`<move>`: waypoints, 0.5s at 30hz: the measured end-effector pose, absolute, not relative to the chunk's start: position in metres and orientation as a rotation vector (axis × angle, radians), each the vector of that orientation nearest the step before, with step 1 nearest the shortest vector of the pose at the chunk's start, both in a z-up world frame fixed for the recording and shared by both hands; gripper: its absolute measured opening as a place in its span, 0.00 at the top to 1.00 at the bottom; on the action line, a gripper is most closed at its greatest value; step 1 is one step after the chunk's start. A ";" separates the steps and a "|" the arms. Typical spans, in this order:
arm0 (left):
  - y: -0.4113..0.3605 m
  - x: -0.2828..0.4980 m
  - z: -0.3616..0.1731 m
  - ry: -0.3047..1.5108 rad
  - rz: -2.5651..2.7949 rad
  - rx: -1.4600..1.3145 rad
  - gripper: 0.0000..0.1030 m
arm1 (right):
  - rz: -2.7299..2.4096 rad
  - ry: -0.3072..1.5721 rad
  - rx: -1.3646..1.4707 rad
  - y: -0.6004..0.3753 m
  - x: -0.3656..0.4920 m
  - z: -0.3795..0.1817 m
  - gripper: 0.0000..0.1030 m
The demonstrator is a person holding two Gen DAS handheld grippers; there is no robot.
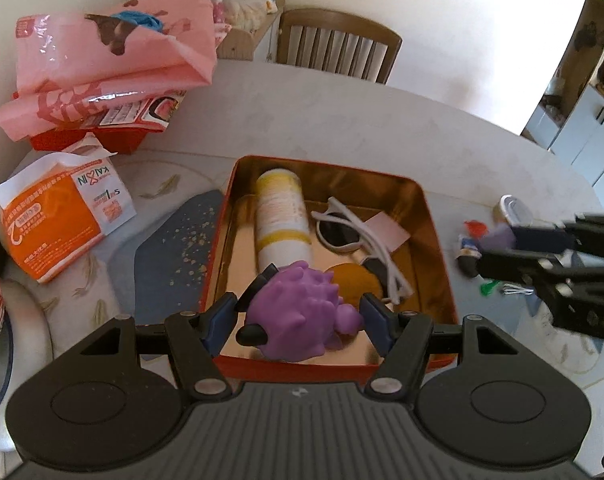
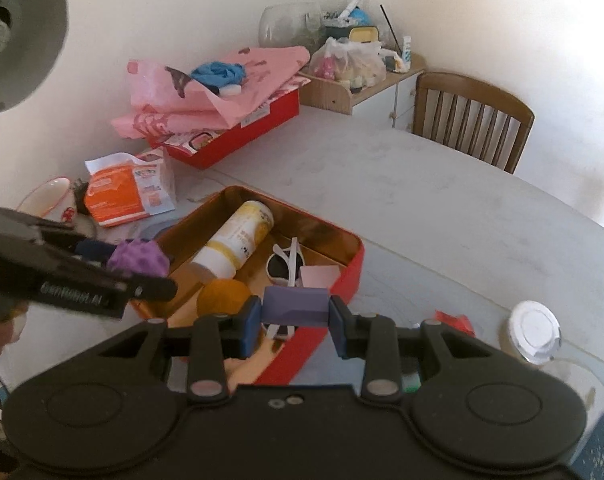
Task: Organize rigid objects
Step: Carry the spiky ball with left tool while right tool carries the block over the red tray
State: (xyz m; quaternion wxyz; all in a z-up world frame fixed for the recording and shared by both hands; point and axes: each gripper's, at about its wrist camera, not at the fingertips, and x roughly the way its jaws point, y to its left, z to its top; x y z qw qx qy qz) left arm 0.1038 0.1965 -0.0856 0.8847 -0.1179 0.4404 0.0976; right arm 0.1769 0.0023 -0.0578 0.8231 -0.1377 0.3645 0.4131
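While both wrist views take in the same table (image 2: pixel 442 200), the count centres on 1 red tin (image 1: pixel 434 216) with a gold lining, at frame centre in the left wrist view and centre-left in the right wrist view.

Inside the tin: 1 white-and-yellow bottle (image 1: pixel 281 220) lying on its side; 1 pair of white sunglasses (image 1: pixel 354 236); 1 pale pink card (image 1: pixel 388 230) touching the sunglasses; 1 round orange object (image 1: pixel 356 280) near the front.

Held items: 2.
- 1 purple spiky toy (image 1: pixel 302 312), low in the left wrist frame above the tin's near end. The left gripper (image 1: pixel 297 320) has its 2 blue pads on either side of the toy; the left pad meets a black part of it, while contact at the right pad cannot be told.
- 1 lilac block (image 2: pixel 294 306), at lower centre of the right wrist frame over the tin's near rim. The right gripper (image 2: pixel 294 318) pinches it, 1 blue pad against each end.

Outside the tin, on the table: 1 white-lidded jar (image 2: pixel 534 332) at lower right of the right wrist frame; 1 orange-and-white packet (image 1: pixel 57 224) at left; 1 heap of pink bags (image 1: pixel 109 64) on 1 red box (image 2: pixel 237 140) at upper left; several small pieces (image 1: pixel 472 248), too blurred to count, at right of the left wrist frame.

Beyond the table: 1 wooden chair (image 1: pixel 338 46).
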 end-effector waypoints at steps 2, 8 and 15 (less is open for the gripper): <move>0.198 0.107 -0.089 0.923 0.201 -0.241 0.35 | 0.876 0.786 -0.306 0.016 0.184 -0.063 0.66; 0.202 0.119 -0.100 0.952 0.194 -0.226 0.35 | 0.863 0.810 -0.353 0.051 0.199 -0.077 0.66; 0.205 0.130 -0.109 0.972 0.197 -0.227 0.42 | 0.852 0.862 -0.369 0.077 0.215 -0.096 0.66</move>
